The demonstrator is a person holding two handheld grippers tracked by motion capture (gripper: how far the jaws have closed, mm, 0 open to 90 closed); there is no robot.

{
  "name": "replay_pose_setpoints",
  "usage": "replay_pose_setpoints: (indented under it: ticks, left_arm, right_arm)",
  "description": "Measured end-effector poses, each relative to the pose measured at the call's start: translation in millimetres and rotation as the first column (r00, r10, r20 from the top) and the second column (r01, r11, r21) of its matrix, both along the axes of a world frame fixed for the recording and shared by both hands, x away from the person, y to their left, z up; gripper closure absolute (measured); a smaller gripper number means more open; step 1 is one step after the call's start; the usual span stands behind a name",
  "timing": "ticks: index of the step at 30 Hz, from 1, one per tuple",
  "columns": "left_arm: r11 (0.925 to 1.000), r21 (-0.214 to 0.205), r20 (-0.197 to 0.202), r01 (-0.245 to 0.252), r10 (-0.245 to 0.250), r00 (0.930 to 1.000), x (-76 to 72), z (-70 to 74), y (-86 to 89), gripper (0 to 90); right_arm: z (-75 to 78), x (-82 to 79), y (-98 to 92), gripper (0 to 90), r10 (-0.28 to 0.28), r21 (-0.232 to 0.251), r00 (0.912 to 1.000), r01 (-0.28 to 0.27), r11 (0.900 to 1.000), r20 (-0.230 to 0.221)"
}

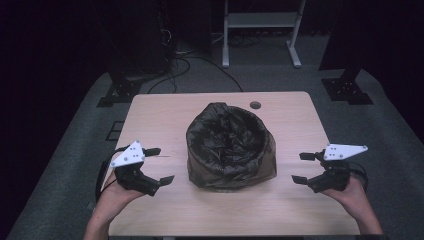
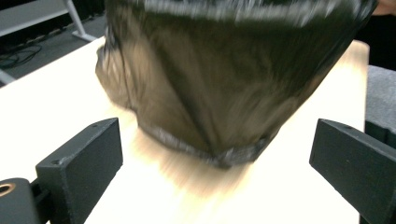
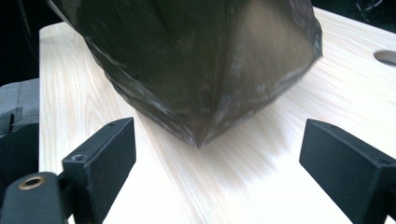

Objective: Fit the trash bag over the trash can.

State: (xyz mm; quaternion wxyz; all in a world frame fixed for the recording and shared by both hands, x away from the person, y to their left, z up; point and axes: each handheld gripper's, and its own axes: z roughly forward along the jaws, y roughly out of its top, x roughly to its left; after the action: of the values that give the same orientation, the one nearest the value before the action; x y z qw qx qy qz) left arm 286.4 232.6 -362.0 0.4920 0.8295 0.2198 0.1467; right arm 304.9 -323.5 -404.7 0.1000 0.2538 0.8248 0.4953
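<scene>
A black plastic bag (image 1: 231,146) stands open-mouthed at the middle of the desk (image 1: 150,115), its crumpled lining folded over the rim. The left gripper (image 1: 159,165) hovers at the bag's 9 o'clock, jaws spread wide with nothing between them. The right gripper (image 1: 302,168) sits at the bag's 3 o'clock, jaws likewise wide apart and empty. Both point inward at the bag, apart from it. A small round hole (image 1: 255,105) lies at the bag's 1 o'clock.
</scene>
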Motion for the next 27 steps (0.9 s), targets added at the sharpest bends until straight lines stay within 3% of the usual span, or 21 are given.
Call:
replay_pose_setpoints:
  ticks: [2,8,15,27]
  left_arm:
    - [0.9999,-0.012,-0.011,-0.012,0.012,0.9999,-2.7,-10.1,5.0,1.0]
    - [0.9985,0.003,-0.022,-0.055,0.055,0.9982,-8.2,-33.4,15.9,1.0]
    - [0.9942,0.043,-0.032,-0.099,0.1,0.9945,-12.4,-57.2,24.6,1.1]
    - [0.9762,0.152,-0.066,-0.155,0.166,0.9839,-10.8,-93.0,27.6,1.0]
  right_arm:
    - [-3.9,-2.6,-3.6,9.6,-0.011,0.0,0.9999,0.011,0.9999,-0.004]
    - [-19.6,-9.5,-13.9,9.5,-0.057,-0.022,0.9982,0.057,0.9981,-0.019]
    - [-37.1,-14.9,-22.2,9.5,-0.114,-0.066,0.9929,0.111,0.9916,-0.036]
    - [-63.8,-23.1,-39.0,9.5,-0.195,-0.1,0.979,0.188,0.977,-0.061]
